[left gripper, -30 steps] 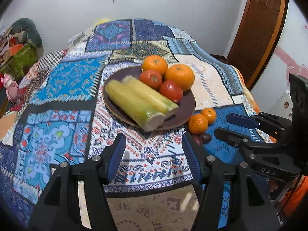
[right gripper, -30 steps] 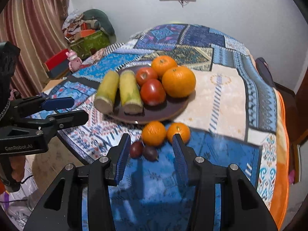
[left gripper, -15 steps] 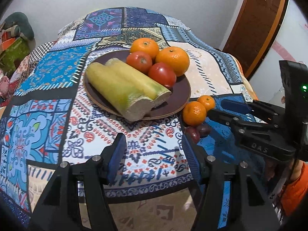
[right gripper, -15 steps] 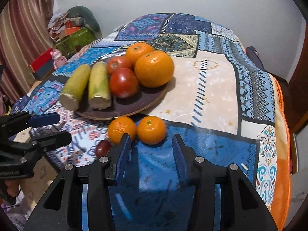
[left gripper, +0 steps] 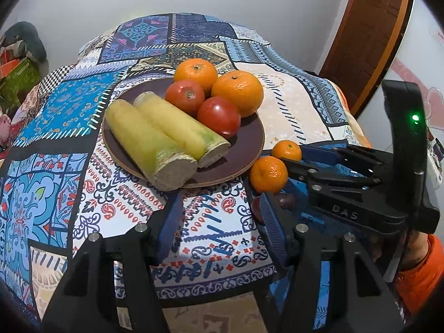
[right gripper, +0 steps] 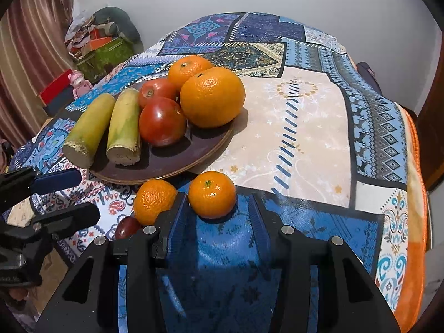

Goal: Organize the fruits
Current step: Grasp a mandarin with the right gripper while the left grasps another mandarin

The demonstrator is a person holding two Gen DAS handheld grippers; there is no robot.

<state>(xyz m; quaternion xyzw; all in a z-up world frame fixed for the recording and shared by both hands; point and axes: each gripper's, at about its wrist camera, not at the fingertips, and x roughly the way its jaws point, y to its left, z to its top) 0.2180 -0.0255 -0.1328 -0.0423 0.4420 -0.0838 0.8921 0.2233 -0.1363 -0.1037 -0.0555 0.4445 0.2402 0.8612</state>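
Lettering "DAS" is showing in raised letters on the black body of the right gripper (left gripper: 288,156), at four o'clock of the left wrist view.

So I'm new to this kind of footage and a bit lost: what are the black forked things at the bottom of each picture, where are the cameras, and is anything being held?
They are hand-held grasping tools, one per hand, not a robot arm. Each carries a camera looking along its two fingers, so one picture is from the left tool and one from the right tool; each also shows the other tool at its side. On the patterned blue tablecloth sits a round brown plate with two yellow-green sugarcane pieces, two red tomatoes and two large oranges. Beside the plate lie two small tangerines and small dark fruits. Nothing is held: both tools are open, the left one's fingers having just narrowed slightly over bare cloth.
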